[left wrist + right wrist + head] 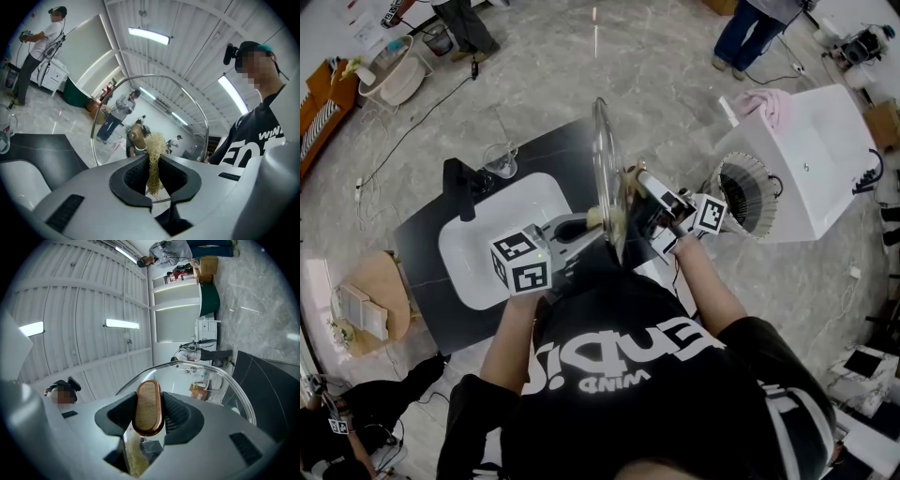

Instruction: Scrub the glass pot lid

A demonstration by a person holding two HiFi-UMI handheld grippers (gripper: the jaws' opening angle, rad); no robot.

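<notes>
Glass pot lid [602, 159]: held up on edge in the air above the dark surface [427, 234], beside the white sink [487, 248], between the two grippers.
Lid knob [148, 406]: oval and copper-rimmed; it faces the right gripper.
Progress: judged to be mid-scrub. The scrubber is against the underside, near the centre and opposite the knob. No foam or water shows on the glass (so how much has been covered cannot be told). The knob side, the rim and any rinse look to be left.
Left gripper [581, 228]: jaws drawn in narrow, pinching a pale, fibrous scrubber [154, 159] that stands up between the pads. The scrubber's tip meets the glass [187, 108].
Right gripper [148, 416]: jaws fairly wide but clamped on either side of the knob. It carries the lid's whole weight.
Hold: the right gripper steadies the lid while the left works the scrubber on the opposite face.
Risk: as a judgement, pressing hard against a lid held by its knob alone could twist it in the pads.
</notes>
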